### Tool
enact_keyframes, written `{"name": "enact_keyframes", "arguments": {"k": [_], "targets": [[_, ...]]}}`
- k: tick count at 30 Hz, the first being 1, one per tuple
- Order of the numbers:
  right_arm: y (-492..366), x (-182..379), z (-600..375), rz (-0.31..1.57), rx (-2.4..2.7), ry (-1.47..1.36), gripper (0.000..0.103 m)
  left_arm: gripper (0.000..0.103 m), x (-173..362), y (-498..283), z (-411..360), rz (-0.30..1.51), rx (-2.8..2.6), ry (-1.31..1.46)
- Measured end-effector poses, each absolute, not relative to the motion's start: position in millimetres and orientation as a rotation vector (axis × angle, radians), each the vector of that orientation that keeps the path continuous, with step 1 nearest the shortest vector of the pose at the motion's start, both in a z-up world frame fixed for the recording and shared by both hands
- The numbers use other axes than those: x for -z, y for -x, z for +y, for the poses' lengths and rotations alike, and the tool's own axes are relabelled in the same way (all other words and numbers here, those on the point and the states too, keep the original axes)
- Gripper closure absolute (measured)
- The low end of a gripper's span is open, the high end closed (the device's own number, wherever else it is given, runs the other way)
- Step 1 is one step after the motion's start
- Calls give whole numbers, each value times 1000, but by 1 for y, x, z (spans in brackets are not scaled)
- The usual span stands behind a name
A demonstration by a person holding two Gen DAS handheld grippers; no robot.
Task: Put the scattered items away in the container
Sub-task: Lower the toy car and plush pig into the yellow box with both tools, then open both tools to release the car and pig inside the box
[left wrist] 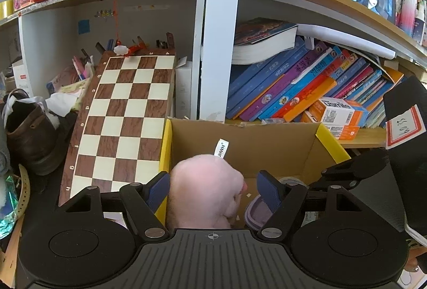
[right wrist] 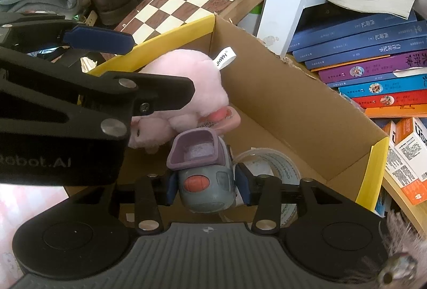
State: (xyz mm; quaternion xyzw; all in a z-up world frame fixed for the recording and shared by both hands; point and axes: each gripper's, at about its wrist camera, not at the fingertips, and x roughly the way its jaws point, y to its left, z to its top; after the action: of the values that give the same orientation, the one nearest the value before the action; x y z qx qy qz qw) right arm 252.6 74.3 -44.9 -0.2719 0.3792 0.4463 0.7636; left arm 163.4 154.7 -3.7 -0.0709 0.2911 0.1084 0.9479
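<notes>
Between our right gripper's [right wrist: 205, 183] blue fingers sits a grey toy truck [right wrist: 206, 182] with a purple tipper bed and an orange button, and the fingers are clamped on its two sides. We hold it inside the cardboard box [right wrist: 293, 102], whose rim is edged in yellow. Just beyond the truck, past the fingertips, a pink plush toy [right wrist: 186, 81] lies in the box with its white label sticking up. To the right of the right fingers a roll of clear tape [right wrist: 275, 158] rests on the box floor.

Our left gripper [left wrist: 213, 189] has its fingers spread apart, one on each side of the plush toy [left wrist: 205, 190], with a gap showing at the right finger; whether the left finger touches the plush we cannot tell. Beside that right finger the truck's purple bed [left wrist: 256, 211] shows. Left of the left fingers a chessboard [left wrist: 125, 115] leans against the shelf, touching the box's side.
</notes>
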Motion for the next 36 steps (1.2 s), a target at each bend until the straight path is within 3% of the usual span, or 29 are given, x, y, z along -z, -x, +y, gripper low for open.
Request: {"name": "enact_keyframes", "arguments": {"k": [22,36], "targets": [[-248,25,56,826,-920,515,27,28,-11,-150,150,563,-225,135],[-225,-1,28,796,-911,446,24,27,-29,-120,146,523,-252,145]]}}
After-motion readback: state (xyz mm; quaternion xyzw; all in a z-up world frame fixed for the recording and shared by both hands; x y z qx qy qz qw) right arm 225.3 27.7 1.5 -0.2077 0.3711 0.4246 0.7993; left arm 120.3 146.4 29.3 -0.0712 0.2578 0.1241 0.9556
